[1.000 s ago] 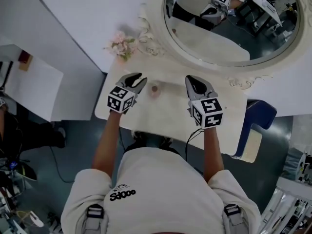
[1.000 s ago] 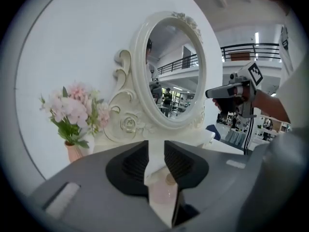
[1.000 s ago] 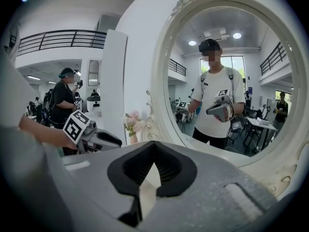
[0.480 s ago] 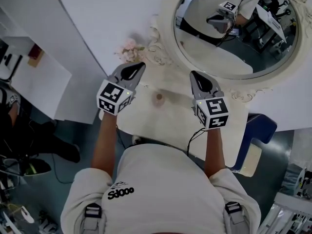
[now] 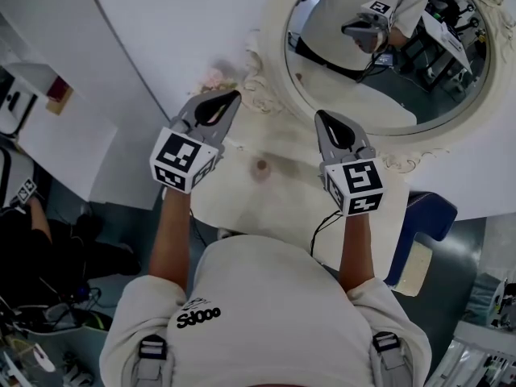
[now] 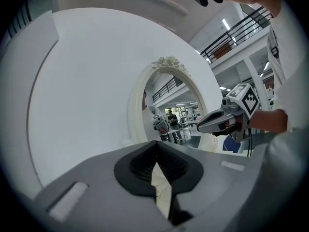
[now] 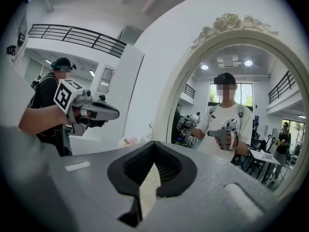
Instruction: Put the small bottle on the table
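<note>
The small pinkish bottle (image 5: 260, 166) stands upright on the white dressing table (image 5: 282, 208), free of both grippers. My left gripper (image 5: 233, 96) is raised to the bottle's upper left, pointing toward the mirror, shut with nothing between its jaws. In the left gripper view the left gripper (image 6: 157, 145) shows its tips meeting. My right gripper (image 5: 321, 115) hangs to the bottle's right, also shut and empty. In the right gripper view the right gripper (image 7: 153, 145) is closed tip to tip. The bottle does not show in either gripper view.
An oval mirror (image 5: 387, 47) in an ornate white frame stands behind the table and reflects the person and grippers. Pink flowers (image 5: 214, 77) sit at the table's back left corner. A blue seat (image 5: 423, 216) is at the right end.
The left gripper has drawn away from the bottle, risen toward the mirror and shut. The right gripper has risen slightly. The bottle stays on the table.
</note>
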`<state>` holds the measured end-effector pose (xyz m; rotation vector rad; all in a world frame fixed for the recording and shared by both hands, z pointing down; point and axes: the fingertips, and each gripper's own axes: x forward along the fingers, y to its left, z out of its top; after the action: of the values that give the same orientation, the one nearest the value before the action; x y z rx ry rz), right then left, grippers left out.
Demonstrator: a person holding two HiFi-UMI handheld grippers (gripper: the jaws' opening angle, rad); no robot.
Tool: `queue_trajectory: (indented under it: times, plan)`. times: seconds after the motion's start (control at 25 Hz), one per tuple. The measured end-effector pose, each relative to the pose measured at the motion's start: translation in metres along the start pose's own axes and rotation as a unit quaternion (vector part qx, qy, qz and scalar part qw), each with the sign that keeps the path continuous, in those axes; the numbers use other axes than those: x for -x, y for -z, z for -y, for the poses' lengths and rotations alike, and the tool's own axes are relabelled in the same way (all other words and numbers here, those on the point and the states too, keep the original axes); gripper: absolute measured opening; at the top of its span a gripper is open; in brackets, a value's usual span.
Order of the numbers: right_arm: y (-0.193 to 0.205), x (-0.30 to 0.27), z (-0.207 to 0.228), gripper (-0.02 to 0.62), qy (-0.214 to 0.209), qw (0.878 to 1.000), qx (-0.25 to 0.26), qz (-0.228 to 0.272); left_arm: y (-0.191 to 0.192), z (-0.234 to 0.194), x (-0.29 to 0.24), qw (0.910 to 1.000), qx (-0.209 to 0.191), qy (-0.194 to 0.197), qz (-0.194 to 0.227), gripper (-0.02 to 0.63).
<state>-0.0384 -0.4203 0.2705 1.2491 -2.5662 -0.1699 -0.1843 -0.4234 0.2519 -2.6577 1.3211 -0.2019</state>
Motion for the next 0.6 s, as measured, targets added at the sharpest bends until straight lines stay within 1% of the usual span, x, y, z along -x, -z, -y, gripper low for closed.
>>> queue_trajectory:
  times: [0.28,0.6]
  plan:
    - [-0.002,-0.0004,0.0012,0.002,-0.003,1.0,0.0,0.004,0.0001,0.003,-0.0002,1.0,-0.007,-0.002,-0.002,0.017]
    - [-0.0022,-0.0018,-0.002,0.002,-0.005,1.0,0.0,0.004,0.0034,0.0075,0.0011,0.9998,-0.014,0.005,-0.011,0.017]
